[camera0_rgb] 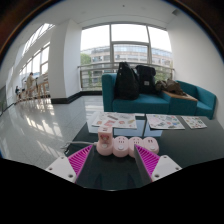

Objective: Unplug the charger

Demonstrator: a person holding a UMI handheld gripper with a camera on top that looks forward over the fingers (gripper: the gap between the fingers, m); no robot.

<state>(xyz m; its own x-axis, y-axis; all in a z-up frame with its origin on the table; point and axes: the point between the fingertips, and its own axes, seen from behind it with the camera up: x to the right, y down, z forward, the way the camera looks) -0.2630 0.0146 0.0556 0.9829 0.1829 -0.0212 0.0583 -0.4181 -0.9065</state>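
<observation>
Hovering low in the frame, the gripper (112, 163) has its pink pads (80, 160) spread apart over a dark glass table (100, 170). Just beyond them, at lower centre, sit pale pink rounded objects (122, 147); which one is the charger I cannot tell. Behind stands a teal sofa (160, 100).

Three pink figurines (122, 147) in a row filling the gap between the spread fingers (79, 160), dark glass surface (112, 165) beneath them, papers (113, 121) lying flat beyond the figurines, teal sofa (160, 98) well behind, open floor (40, 125) beside the figurines.
</observation>
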